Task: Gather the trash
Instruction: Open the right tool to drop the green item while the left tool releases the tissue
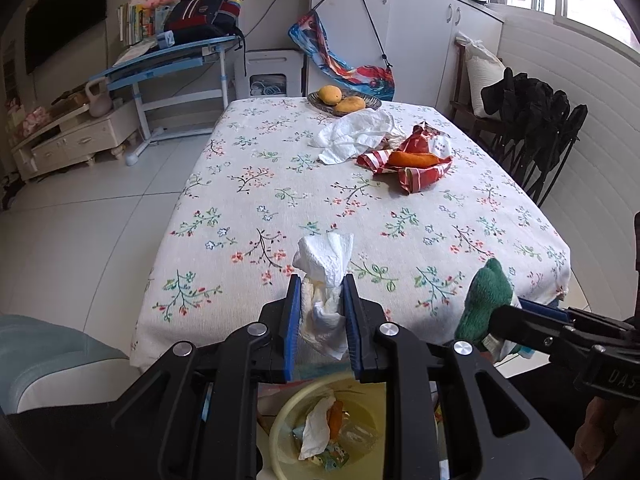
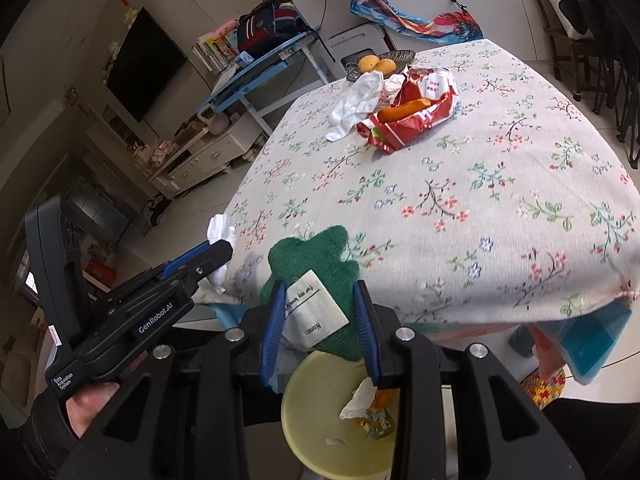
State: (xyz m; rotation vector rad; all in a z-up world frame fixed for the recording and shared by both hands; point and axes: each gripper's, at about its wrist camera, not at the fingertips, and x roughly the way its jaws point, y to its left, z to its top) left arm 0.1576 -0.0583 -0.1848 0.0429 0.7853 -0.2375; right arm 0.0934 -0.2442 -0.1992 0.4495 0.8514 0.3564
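Both tools loaded at the table's near edge.
The left tool (image 1: 322,280) clenches a crumpled white tissue (image 1: 326,260); the right tool (image 2: 320,292) grasps a green knitted toy (image 2: 316,256). A yellow bin (image 2: 308,432) sits below, holding scraps.

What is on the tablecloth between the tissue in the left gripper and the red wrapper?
Nothing: in the left wrist view, only bare floral tablecloth lies between the tissue held by the left gripper and the red wrapper.
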